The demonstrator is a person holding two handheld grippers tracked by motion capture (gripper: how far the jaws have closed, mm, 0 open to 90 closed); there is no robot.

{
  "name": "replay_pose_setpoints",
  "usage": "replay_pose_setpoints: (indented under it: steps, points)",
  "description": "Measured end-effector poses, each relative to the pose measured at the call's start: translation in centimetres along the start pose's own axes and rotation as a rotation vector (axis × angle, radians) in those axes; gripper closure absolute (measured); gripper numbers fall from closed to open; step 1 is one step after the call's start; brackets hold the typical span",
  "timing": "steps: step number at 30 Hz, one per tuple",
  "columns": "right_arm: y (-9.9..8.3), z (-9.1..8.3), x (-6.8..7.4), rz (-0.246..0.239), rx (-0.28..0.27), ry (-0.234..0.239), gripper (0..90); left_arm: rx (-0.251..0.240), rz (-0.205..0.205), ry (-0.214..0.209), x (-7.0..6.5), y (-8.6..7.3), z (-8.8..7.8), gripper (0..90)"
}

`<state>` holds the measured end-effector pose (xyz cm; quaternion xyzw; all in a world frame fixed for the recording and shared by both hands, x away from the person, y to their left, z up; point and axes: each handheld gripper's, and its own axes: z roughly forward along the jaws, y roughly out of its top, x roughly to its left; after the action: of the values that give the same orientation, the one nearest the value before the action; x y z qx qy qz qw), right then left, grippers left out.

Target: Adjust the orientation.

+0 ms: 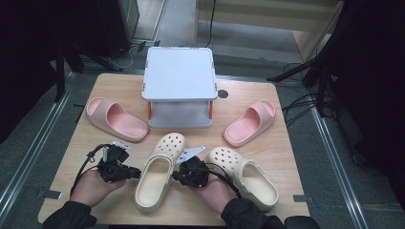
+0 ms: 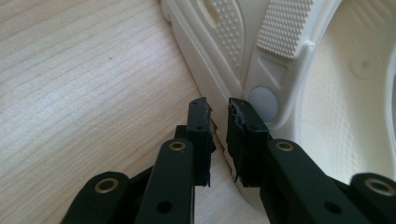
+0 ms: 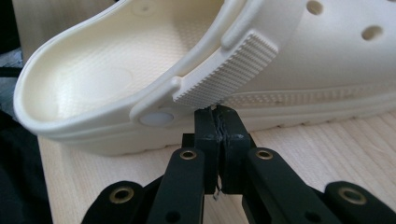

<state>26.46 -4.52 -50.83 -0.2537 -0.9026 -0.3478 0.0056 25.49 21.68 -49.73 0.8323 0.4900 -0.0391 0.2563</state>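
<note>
The left tool (image 2: 218, 108) is hiding part of the cream clog's (image 2: 299, 70) side wall, the frame edges are cutting off its toe and heel, and any contact is staying unreadable.

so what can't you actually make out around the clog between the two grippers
- High view: whether either gripper touches the cream clog; too small, hands block.
- Left gripper view: whether its pads press the clog's sidewall; edge hidden behind jaws.
- Right gripper view: clog's toe cut off by frame.
- High view: under the white stand, shadowed.

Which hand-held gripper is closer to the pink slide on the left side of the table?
Left. The left hand-held gripper sits just below that pink slide; the right hand-held gripper lies beyond the cream clog.
</note>
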Motion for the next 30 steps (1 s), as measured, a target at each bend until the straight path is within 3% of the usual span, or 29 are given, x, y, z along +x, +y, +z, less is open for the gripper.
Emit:
replay_pose_setpoints:
  steps: [5, 11, 15, 20, 21, 30]
  points:
    - [0.0, -0.1, -0.4, 0.006, -0.005, -0.016, 86.5, 0.006, 0.01, -0.014, -0.3, 0.1, 0.2, 78.3]
    - [-0.1, -0.4, -1.3, 0.034, -0.012, -0.068, 87.6, 0.015, 0.057, -0.02, -1.3, 0.4, 0.7, 76.6]
    - [-0.1, -0.5, -1.5, 0.045, -0.014, -0.073, 87.4, 0.017, 0.063, -0.017, -1.1, 0.4, 0.7, 72.6]
    - [-0.1, -1.0, -1.5, 0.038, -0.028, -0.073, 81.9, -0.046, 0.04, -0.017, -0.7, 0.5, -0.3, 66.6]
    - [0.0, -1.5, -1.5, 0.033, -0.035, -0.064, 78.6, -0.058, 0.037, -0.013, -0.5, 0.5, -0.5, 61.8]
    - [-0.2, -3.3, -1.4, 0.021, -0.056, -0.024, 65.5, -0.117, 0.011, -0.026, 0.7, 0.5, -1.7, 46.8]
